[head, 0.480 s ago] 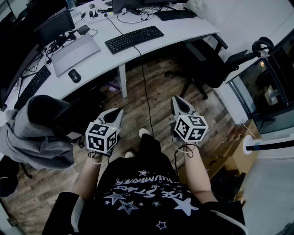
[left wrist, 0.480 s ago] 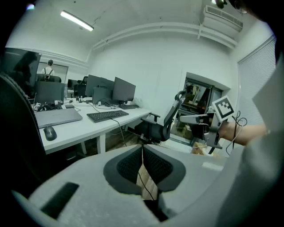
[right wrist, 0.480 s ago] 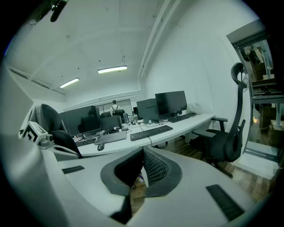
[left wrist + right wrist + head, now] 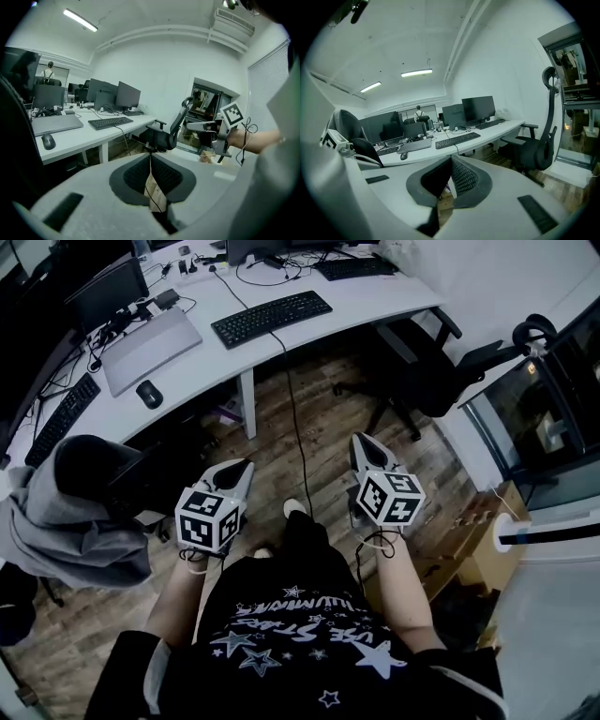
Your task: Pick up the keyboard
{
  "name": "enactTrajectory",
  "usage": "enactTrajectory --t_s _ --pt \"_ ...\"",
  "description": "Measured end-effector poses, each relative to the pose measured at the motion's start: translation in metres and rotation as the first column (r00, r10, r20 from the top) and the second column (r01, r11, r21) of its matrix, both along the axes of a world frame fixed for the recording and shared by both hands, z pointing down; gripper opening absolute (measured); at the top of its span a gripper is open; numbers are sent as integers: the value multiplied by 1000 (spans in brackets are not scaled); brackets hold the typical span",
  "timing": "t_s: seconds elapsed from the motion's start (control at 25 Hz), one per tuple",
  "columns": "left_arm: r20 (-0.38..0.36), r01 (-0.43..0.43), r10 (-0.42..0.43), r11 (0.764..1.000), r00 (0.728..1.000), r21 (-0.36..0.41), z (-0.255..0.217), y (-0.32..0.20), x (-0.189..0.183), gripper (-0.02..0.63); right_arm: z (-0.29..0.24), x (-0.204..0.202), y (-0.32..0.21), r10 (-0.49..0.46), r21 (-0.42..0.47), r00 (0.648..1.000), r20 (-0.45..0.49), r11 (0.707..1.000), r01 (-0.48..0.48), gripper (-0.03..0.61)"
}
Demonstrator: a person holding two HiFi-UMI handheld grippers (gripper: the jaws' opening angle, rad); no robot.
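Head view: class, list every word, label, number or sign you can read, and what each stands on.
Shirt: white lettering among stars, upside down; "USE" seems to read, rest unclear.
Left cube, right cube: black-and-white square codes, no words.
Keyboard: key legends too small to read.

My left claw (image 4: 242, 470) and right claw (image 4: 362, 444) are pale grey tapering shells, lined with dark mesh-textured pads (image 4: 171, 178). Each bears a white cube with black square markers: the left cube (image 4: 206, 518) and the right cube (image 4: 388, 498). Thin black cables (image 4: 373, 545) loop beneath. I wear a black T-shirt (image 4: 300, 634) with white stars and lettering, black trousers (image 4: 305, 542) and a pale shoe (image 4: 295, 510).
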State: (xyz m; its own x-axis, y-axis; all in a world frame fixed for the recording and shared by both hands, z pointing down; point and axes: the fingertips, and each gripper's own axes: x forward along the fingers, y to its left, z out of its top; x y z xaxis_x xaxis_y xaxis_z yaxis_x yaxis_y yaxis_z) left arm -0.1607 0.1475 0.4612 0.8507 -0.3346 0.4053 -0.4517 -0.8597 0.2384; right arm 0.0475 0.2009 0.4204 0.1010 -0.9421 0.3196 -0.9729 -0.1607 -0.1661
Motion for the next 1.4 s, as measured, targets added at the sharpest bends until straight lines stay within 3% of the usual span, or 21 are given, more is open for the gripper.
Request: enactTrajectory --t_s 0.28,0.52,0.6,0.72,0.88,1.08,1.4 --pt "-38 21 -20 999 999 25 -11 -21 7 26 -6 15 -21 5 72 999 51 997 -9 5" --pt "-16 28 -28 999 999 21 -2 -60 45 31 1 55 -67 -38 103 996 80 994 30 6" --pt "-13 40 -39 999 999 18 -2 -76 63 62 6 70 -88 -77 94 991 110 993 66 72" --pt "-9 42 -42 999 999 31 -7 -98 95 241 13 93 -116 -152 63 982 110 987 146 174" --pt "-17 72 -71 995 997 67 -19 -130 131 338 18 119 -153 -249 28 963 101 969 247 311" --pt "1 180 -181 978 984 104 -27 -163 150 383 25 142 -209 -358 -12 927 109 932 361 407" --pt "39 301 -309 945 950 129 -24 -202 162 402 33 169 -269 -451 -31 887 94 890 456 434"
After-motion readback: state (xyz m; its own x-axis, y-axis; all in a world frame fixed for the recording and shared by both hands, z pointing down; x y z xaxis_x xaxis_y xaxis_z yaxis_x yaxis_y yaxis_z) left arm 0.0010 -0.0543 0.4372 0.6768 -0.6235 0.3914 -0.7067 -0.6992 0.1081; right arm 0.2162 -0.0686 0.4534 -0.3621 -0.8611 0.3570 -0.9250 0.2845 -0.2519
